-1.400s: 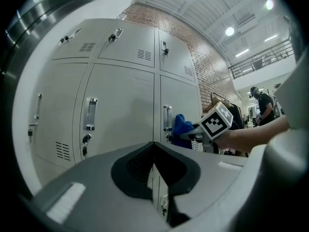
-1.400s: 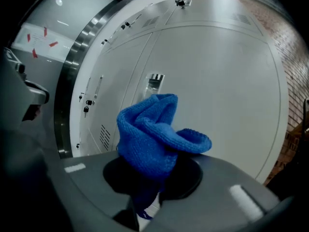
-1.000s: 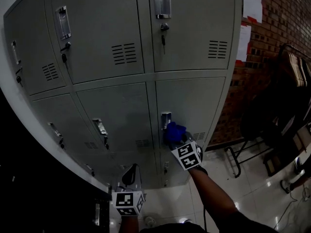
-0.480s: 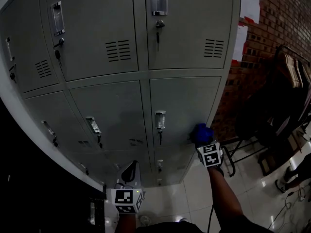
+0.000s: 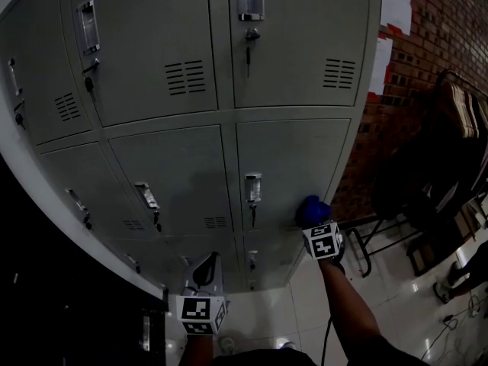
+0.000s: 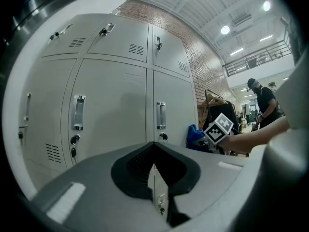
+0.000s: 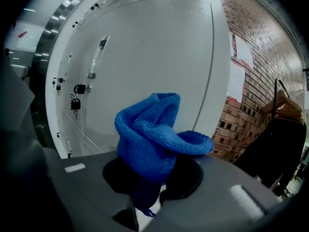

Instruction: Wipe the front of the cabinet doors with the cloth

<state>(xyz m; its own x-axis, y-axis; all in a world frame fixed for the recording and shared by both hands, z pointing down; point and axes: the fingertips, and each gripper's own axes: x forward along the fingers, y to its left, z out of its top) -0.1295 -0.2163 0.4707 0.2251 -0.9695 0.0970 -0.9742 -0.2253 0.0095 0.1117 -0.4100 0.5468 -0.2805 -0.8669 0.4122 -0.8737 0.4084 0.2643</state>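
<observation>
Grey metal locker doors [image 5: 293, 166] fill the head view, each with a handle and a key lock. My right gripper [image 5: 315, 221] is shut on a bunched blue cloth [image 5: 312, 207], which presses against the lower right edge of the middle-row right door, right of its handle [image 5: 253, 187]. In the right gripper view the cloth [image 7: 154, 134] bulges out of the shut jaws of the right gripper [image 7: 147, 197] against the pale door. My left gripper [image 5: 204, 269] hangs low before the bottom-row doors, apart from them, and in its own view the left gripper [image 6: 155, 178] is shut on nothing.
A brick wall [image 5: 427, 67] with white sheets of paper [image 5: 396, 6] runs right of the lockers. Dark chairs and a rack with hangers [image 5: 450, 166] stand on the glossy tiled floor [image 5: 396, 311]. A person [image 6: 264, 100] stands far off.
My right gripper has carried the cloth from beside the door's handle rightward to the door's right edge. The left gripper has stayed low.
</observation>
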